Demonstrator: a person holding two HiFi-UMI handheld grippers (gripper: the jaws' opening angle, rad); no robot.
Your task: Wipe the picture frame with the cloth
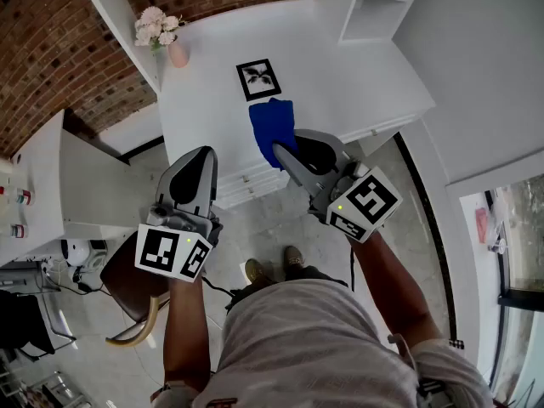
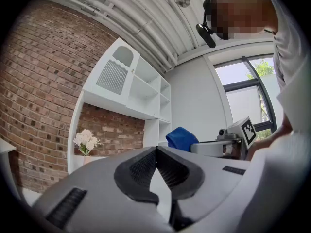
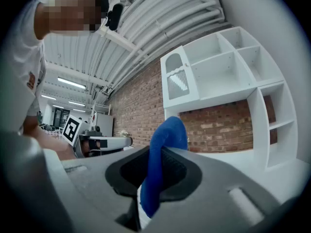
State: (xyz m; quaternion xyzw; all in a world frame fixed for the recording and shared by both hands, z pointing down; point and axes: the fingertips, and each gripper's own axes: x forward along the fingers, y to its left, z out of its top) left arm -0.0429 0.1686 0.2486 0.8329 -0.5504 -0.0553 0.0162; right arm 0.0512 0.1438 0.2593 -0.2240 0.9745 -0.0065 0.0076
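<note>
A: Where is the frame (image 1: 258, 80)?

B: It lies flat on the white counter (image 1: 357, 66), towards the back and near the middle. It has a black border, with a dark leaf-like print on white.

A: And the cloth (image 1: 274, 130)?

B: It's blue, and it's pinched in the right gripper (image 1: 283, 153). In the head view it sits just on the near side of the frame. I cannot tell from there whether its far edge touches the frame.

A: How are that gripper's jaws?

B: Closed on the cloth. In the right gripper view a fold of it stands up above the pads and the rest runs down between them.

A: What about the left gripper (image 2: 156, 150)?

B: Its jaws are fully together, tip to tip, with nothing between them. It's held to the left of the right one, near the counter's front edge, and both point towards the counter.

A: Is anything else on the counter?

B: A pink vase (image 1: 178, 54) of pale flowers (image 1: 157, 26) stands at the back left corner, well apart from the frame. A white shelf unit (image 1: 374, 7) stands at the back right.

A: And round about?

B: There's a brick wall (image 1: 51, 49) behind and to the left. The person's shoes (image 1: 293, 257) are on a grey floor, close to the counter.
</note>
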